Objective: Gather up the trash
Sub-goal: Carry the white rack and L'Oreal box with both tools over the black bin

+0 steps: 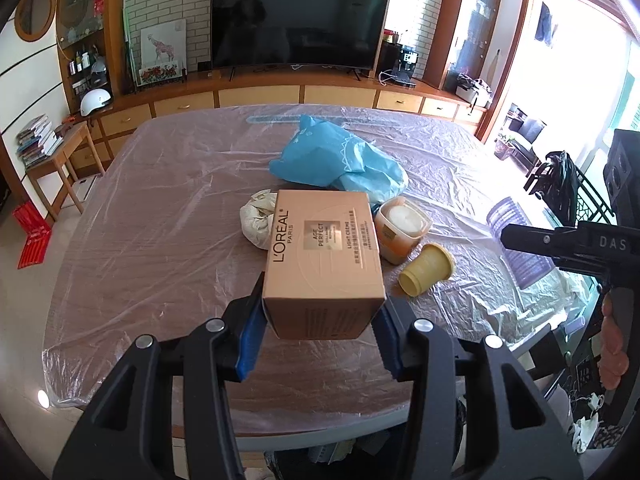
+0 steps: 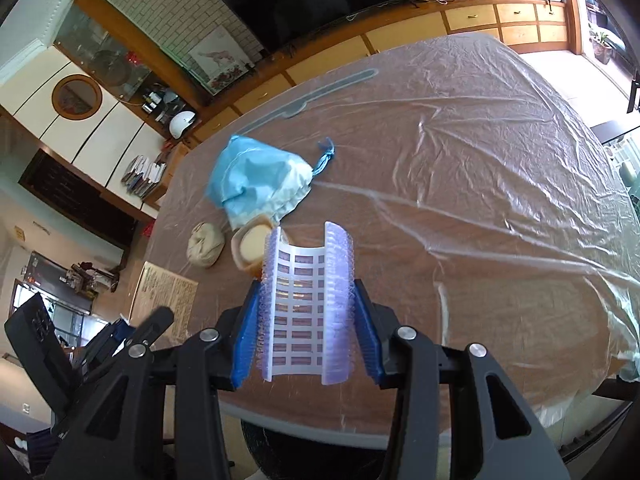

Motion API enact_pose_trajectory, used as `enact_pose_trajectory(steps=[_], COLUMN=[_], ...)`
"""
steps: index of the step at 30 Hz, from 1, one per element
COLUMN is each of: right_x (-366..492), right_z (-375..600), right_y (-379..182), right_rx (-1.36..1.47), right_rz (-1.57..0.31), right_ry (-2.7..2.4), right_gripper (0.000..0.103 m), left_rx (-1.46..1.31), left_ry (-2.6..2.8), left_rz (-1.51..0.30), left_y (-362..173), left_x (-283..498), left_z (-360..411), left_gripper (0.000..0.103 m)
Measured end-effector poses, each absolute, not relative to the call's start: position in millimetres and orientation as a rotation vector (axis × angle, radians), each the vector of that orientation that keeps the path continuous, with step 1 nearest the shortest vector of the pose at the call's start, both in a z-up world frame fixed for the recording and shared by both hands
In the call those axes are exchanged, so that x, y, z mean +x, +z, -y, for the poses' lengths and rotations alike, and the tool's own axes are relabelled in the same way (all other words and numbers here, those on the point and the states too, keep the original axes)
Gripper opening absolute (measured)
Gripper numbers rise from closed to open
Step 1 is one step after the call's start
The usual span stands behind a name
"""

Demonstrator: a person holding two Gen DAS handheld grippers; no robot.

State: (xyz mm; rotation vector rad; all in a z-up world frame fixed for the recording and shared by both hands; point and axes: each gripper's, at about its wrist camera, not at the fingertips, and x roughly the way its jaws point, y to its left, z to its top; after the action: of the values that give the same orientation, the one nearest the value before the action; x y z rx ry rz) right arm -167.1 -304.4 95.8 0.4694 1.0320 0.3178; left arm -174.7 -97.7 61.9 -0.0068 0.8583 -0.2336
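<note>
While clamped, each tool pinches its item: carton, curler.

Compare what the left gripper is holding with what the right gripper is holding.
The cardboard box in the left gripper is solid, opaque tan and printed with lettering; the plastic grid piece in the right gripper is pale lilac, see-through and full of slots. The cardboard box is a closed block; the plastic grid piece is a thin curved sheet with bristly sides. Both are clamped between blue pads above the table.
</note>
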Motion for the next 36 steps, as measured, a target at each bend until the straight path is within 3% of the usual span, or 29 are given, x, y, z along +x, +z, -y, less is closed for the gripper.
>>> enact_pose_trajectory(steps=[36], right_x=[-235], right_z=[287], right_y=[99], right_rx=[0.454], right_rz=[-1.029], right_ry=[0.486], right_gripper=[0.043], left_rx=[0.011], left_ry=[-0.308], left_rz=[-0.883], left_y=[61], left_x=[-225], left_z=[81], left_gripper=[0.048])
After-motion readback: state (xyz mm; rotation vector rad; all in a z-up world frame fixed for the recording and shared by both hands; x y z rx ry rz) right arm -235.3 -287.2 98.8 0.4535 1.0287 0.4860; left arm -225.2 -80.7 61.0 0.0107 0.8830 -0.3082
